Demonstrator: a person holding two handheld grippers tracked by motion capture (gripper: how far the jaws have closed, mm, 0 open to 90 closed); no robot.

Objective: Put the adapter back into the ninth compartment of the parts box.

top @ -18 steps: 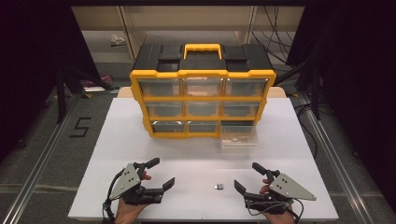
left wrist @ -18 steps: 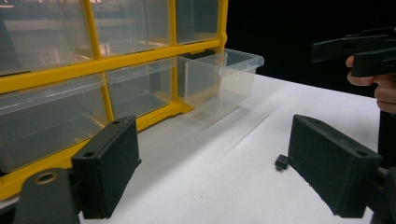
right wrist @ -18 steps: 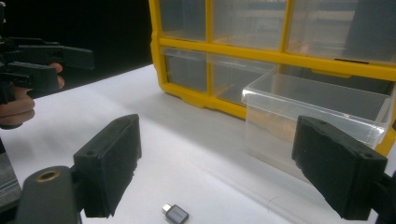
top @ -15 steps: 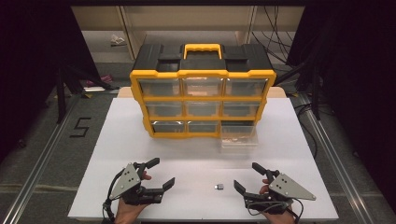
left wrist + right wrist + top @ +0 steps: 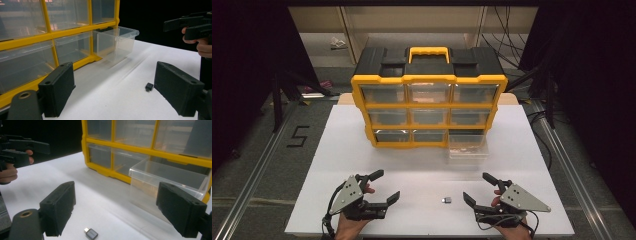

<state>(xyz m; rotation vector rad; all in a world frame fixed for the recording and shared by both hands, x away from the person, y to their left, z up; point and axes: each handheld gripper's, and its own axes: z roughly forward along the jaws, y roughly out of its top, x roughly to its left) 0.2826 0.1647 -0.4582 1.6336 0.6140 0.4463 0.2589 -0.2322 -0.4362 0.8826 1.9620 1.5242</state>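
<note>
One small grey metal-tipped plug adapter (image 5: 446, 200), light, rigid and likely slick, lies on the white table (image 5: 412, 165) near the open right gripper (image 5: 479, 192); pinch its flat sides.

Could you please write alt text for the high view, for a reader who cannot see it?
Two hand-held grippers, left and right, rest open on a white table, a small adapter between them. Behind stands a yellow drawer cabinet, its bottom-right clear drawer pulled out.

A white surface (image 5: 337, 150) stands on grey floor (image 5: 257, 165) marked "5" (image 5: 298, 136), dark curtains (image 5: 242, 65) at both sides, shelves (image 5: 412, 25) behind.
</note>
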